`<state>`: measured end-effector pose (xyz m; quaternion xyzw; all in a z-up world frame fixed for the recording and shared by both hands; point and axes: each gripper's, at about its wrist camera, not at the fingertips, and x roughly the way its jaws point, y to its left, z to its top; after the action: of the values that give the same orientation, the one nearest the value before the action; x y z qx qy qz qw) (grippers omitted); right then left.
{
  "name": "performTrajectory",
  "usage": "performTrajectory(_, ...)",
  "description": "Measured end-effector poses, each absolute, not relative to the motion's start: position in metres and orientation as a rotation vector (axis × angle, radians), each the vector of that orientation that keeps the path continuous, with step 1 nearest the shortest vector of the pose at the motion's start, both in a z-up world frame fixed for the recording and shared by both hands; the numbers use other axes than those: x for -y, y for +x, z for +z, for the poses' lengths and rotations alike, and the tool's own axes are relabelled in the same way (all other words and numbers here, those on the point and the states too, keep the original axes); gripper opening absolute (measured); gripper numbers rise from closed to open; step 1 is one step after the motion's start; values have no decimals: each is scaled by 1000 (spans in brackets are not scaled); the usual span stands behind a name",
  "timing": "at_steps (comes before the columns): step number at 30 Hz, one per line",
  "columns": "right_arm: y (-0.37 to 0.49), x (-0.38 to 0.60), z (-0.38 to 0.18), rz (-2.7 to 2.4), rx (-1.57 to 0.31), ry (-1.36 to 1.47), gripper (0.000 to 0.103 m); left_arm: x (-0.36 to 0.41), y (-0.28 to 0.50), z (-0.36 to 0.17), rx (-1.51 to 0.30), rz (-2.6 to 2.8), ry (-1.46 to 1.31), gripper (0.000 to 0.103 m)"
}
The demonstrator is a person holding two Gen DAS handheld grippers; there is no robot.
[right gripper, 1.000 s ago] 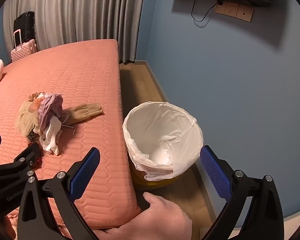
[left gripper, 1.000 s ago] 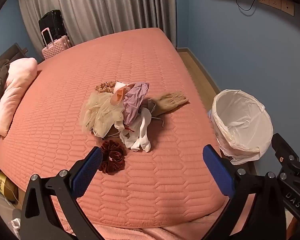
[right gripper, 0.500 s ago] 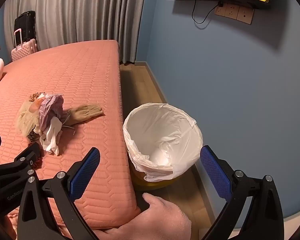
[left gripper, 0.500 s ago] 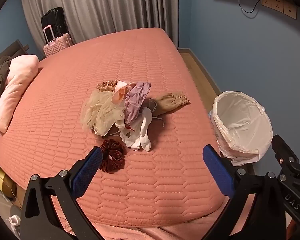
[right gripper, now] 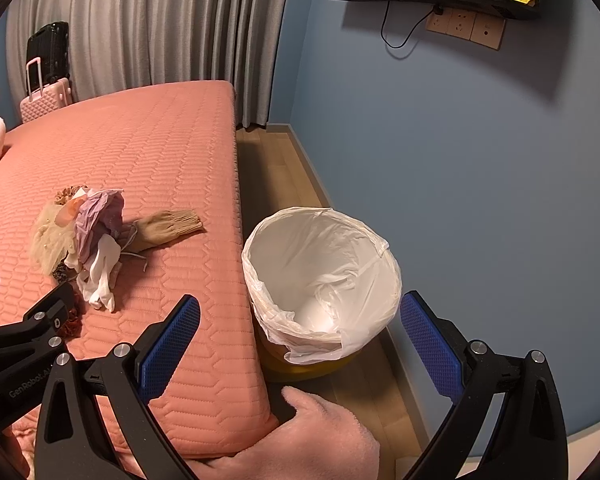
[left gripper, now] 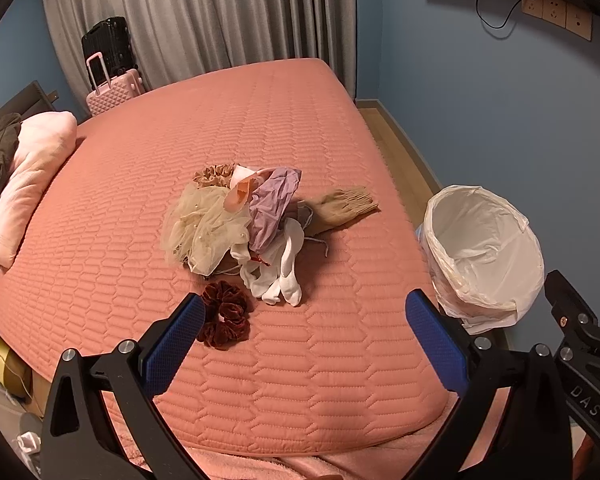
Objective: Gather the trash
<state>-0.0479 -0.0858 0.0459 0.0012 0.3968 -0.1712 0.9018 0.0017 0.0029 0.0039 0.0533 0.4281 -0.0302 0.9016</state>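
Blue ribbed pads line both tools. The left gripper (left gripper: 302, 344) is spread wide with nothing between its fingers, poised above the near edge of the salmon quilted bed (left gripper: 180, 168). The right gripper (right gripper: 300, 342) is equally wide apart and empty, held over the floor gap beside the mattress. White lettering "GenRobot.AI" reads along the left tool's black frame in the right wrist view; "DAS" shows on the right tool's frame in the left wrist view.

Just beyond the left gripper's left pad lies a dark red velvet scrunchie (left gripper: 224, 314), its edge almost behind that pad's tip. Farther on is the trash pile (left gripper: 240, 220): cream tulle with beads, a lilac crumpled piece, peach fabric, white socks (left gripper: 282, 272), a tan sock (left gripper: 342, 204) pointing toward the bed's right edge, and a brown scrunchie at the back.

Between the right gripper's fingers, on the wooden floor and against the mattress side, stands a bin with a white liner (right gripper: 320, 272).

At the far end, a pink suitcase (left gripper: 114, 90) and a black one stand before grey curtains; a pink pillow (left gripper: 32, 172) lies at left.
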Motion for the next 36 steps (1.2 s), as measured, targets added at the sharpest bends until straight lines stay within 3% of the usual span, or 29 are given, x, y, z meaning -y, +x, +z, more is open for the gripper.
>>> performTrajectory(36,-49,89,54,-378,-807,-3,97,-1,-1,11,-855,-65,106,96)
